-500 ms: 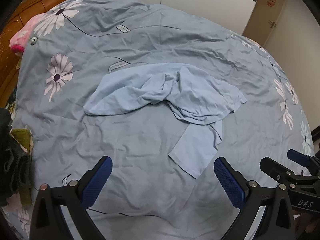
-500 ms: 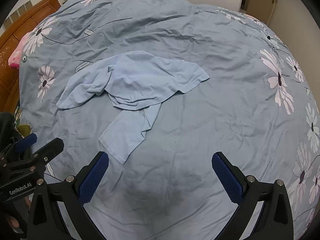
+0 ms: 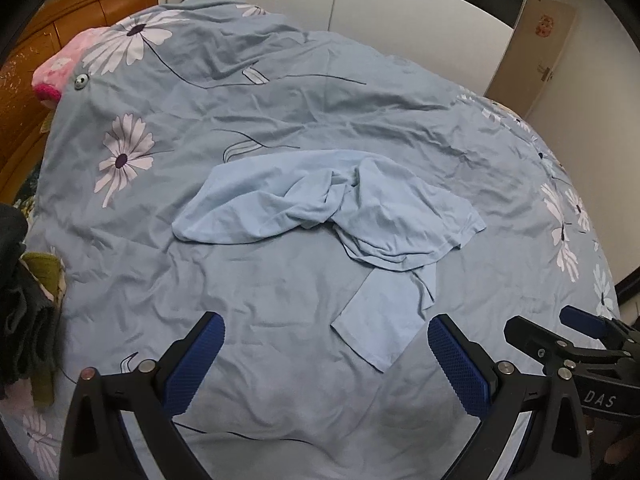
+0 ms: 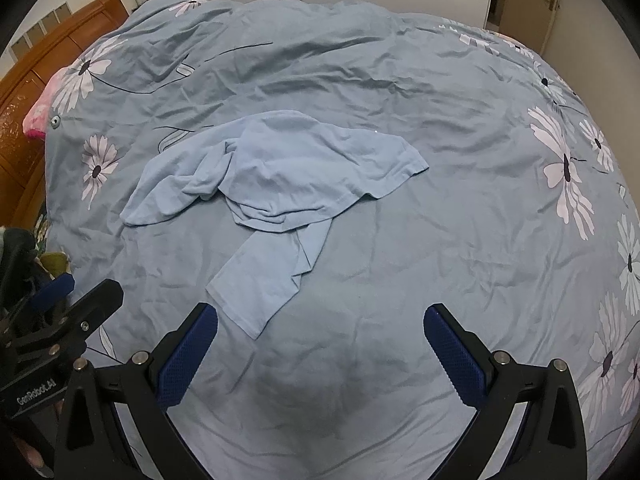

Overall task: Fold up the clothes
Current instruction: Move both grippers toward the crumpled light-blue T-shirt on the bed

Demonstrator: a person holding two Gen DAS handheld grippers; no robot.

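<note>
A crumpled light blue shirt (image 3: 328, 208) lies in the middle of the bed, with one sleeve (image 3: 380, 324) stretched toward me. It also shows in the right wrist view (image 4: 280, 176), its sleeve (image 4: 260, 280) pointing at the near left. My left gripper (image 3: 326, 344) is open and empty, hovering just short of the sleeve end. My right gripper (image 4: 320, 336) is open and empty, to the right of the sleeve end. Each gripper shows at the edge of the other's view: the right one (image 3: 568, 336) and the left one (image 4: 76, 296).
The bed is covered by a blue duvet (image 3: 360, 92) with white daisies. A wooden headboard (image 3: 48, 52) and a pink pillow (image 3: 56, 72) are at the far left. Dark and green clothes (image 3: 28, 304) are piled at the left edge. A door (image 3: 536, 44) stands at the far right.
Both views have shifted slightly. The shirt lies the same. Both grippers stay open.
</note>
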